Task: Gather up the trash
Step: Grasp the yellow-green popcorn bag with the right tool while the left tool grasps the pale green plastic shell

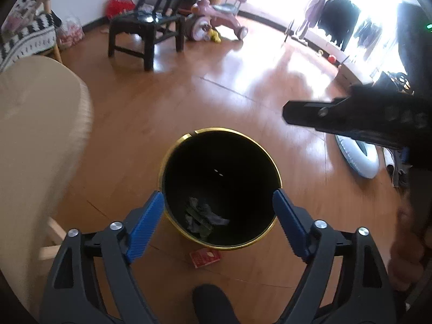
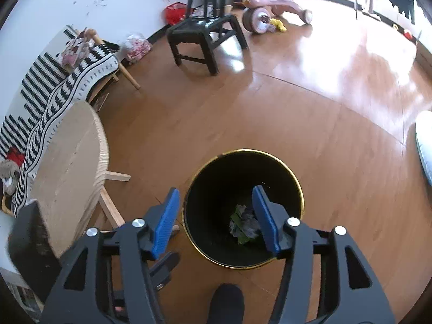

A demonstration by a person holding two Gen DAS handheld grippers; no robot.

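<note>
A black bin with a gold rim point(image 1: 162, 172) stands on the wooden floor, and crumpled dark trash point(image 1: 202, 218) lies at its bottom. My left gripper point(image 1: 218, 193) hangs open above the bin's mouth with nothing between its blue pads. A small red packet point(image 1: 205, 257) lies on the floor just in front of the bin. In the right wrist view the bin's rim point(image 2: 243, 150) and the trash point(image 2: 243, 226) show again. My right gripper point(image 2: 216, 190) is open over the bin's left side, with nothing in it. One of its black fingers point(image 1: 310, 116) reaches in from the right in the left wrist view.
A round pale wooden table point(image 2: 73, 162) stands left of the bin. Behind are a black chair point(image 2: 205, 35), a pink tricycle point(image 2: 270, 8) and a striped sofa point(image 2: 48, 86). A white inflatable ring point(image 1: 356, 159) lies to the right. A person's dark foot point(image 2: 226, 302) is near the bin.
</note>
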